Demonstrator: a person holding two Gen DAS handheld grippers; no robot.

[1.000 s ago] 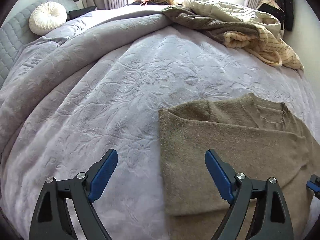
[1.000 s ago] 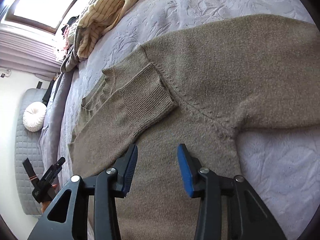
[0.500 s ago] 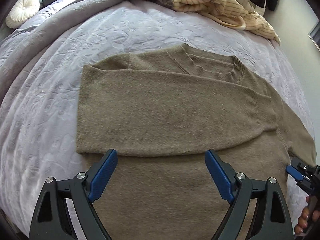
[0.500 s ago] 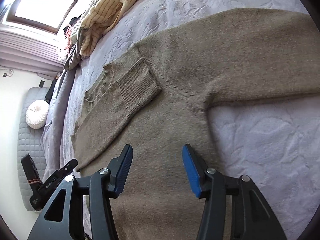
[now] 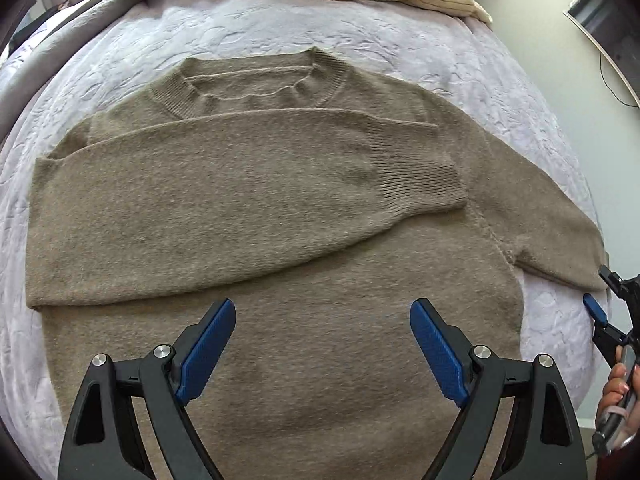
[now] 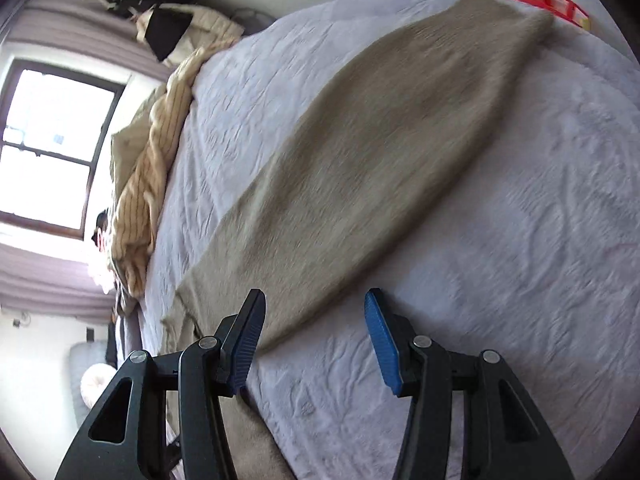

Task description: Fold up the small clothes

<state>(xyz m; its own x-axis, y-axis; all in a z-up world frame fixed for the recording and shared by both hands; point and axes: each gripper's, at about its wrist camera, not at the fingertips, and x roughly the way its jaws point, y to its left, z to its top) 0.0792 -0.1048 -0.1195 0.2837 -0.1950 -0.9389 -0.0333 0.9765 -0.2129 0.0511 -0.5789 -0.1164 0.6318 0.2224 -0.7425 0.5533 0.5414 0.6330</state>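
Left tool [image 5: 322, 354] spread over sweater [image 5: 280, 208], right tool [image 6: 314, 338] spread, empty, unfolded sleeve [image 6: 380, 152] only there.

Taupe knit sweater [image 5: 304, 360], spread flat on the lilac bedspread [image 5: 460, 52], ribbed neckline toward the far side. 1 sleeve [image 5: 224, 208] folded across the chest, ribbed cuff near the opposite shoulder seam. Other sleeve [image 6: 384, 152] stretched straight out over the bedspread.

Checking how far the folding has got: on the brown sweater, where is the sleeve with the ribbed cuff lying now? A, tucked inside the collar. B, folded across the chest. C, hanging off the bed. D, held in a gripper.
B: the sleeve lies flat across the sweater below the collar, in no gripper.
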